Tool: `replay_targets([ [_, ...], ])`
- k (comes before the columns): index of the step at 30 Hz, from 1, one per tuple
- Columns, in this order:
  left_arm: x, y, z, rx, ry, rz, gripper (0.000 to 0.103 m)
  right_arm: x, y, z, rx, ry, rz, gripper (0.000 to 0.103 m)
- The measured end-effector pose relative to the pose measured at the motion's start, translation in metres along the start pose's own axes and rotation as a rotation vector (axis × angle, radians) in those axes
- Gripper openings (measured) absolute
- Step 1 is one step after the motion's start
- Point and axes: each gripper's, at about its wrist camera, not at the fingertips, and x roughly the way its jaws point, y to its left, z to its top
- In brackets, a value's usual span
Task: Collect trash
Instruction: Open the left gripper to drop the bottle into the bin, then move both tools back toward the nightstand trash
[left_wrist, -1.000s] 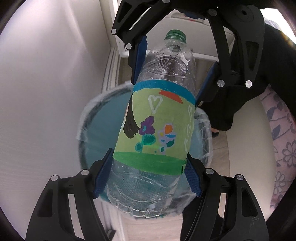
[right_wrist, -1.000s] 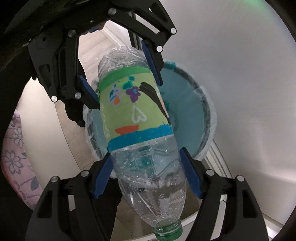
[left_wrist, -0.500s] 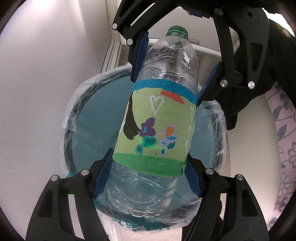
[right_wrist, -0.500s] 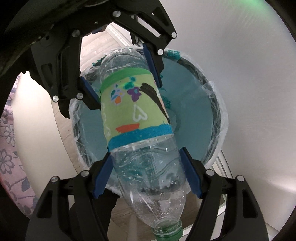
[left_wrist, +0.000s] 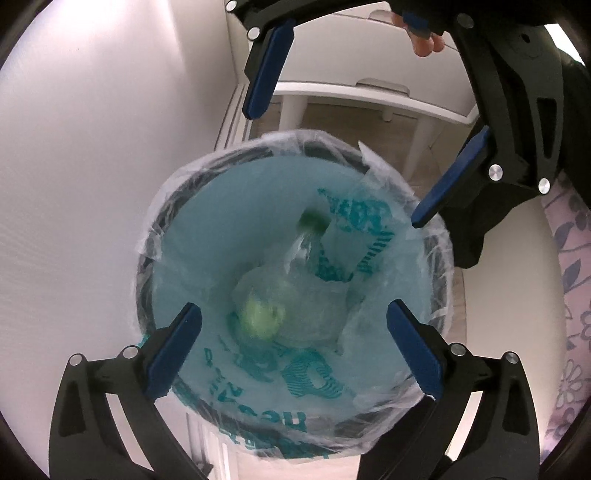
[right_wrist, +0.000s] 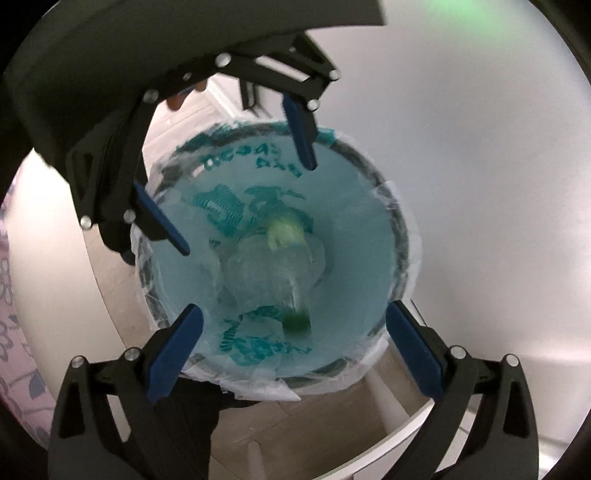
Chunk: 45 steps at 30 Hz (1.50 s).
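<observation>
Two hand-held grippers point steeply down over a round waste bin (left_wrist: 147, 280) lined with a clear and teal plastic bag (left_wrist: 236, 229) that is folded over the rim. The left gripper (left_wrist: 293, 343) appears at the bottom of its own view, its blue-padded jaws opening and spread wide, with nothing pressed between them. The right gripper (right_wrist: 293, 343) is the same in its view: jaws opening, spread wide, holding nothing. In the left wrist view the right gripper (left_wrist: 340, 158) faces in from the top of the picture, and a fingertip of the person's hand (left_wrist: 428, 42) shows behind it.

A clear plastic bottle (left_wrist: 295, 299) lies inside the bin, down in the bag, blurred by motion. Its green cap (left_wrist: 312, 219) points toward the far side in the left wrist view, and a blurred yellow-green patch shows on the part nearest the left gripper. No pad touches the bottle.

The bin stands on a pale wood floor (left_wrist: 332, 114) beside a white wall (left_wrist: 92, 147), near white furniture (left_wrist: 369, 92). A floral fabric (left_wrist: 576, 295) shows at the right edge of the left wrist view.
</observation>
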Motion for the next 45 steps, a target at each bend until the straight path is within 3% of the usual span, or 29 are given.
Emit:
replay_targets([
  [6,-0.035,-0.005,0.011,-0.04,-0.05,0.039,0.097,-0.043,-0.01,-0.012,0.126,-0.073,-0.055,0.097],
  [16,-0.111,-0.025,0.049,-0.127,-0.201,0.07,0.097,-0.162,-0.009,-0.071,0.511,-0.29,-0.168,0.097],
  [23,-0.163,-0.061,0.111,-0.067,-0.32,0.067,0.097,-0.252,-0.001,-0.154,0.74,-0.4,-0.354,0.097],
  [33,-0.197,-0.113,0.206,0.032,-0.425,0.011,0.097,-0.338,0.019,-0.29,1.058,-0.452,-0.562,0.097],
  [41,-0.211,-0.148,0.279,0.109,-0.476,-0.05,0.097,-0.38,0.034,-0.378,1.322,-0.525,-0.655,0.097],
  [45,-0.212,-0.156,0.309,0.13,-0.487,-0.067,0.097,-0.387,0.039,-0.407,1.4,-0.52,-0.697,0.097],
])
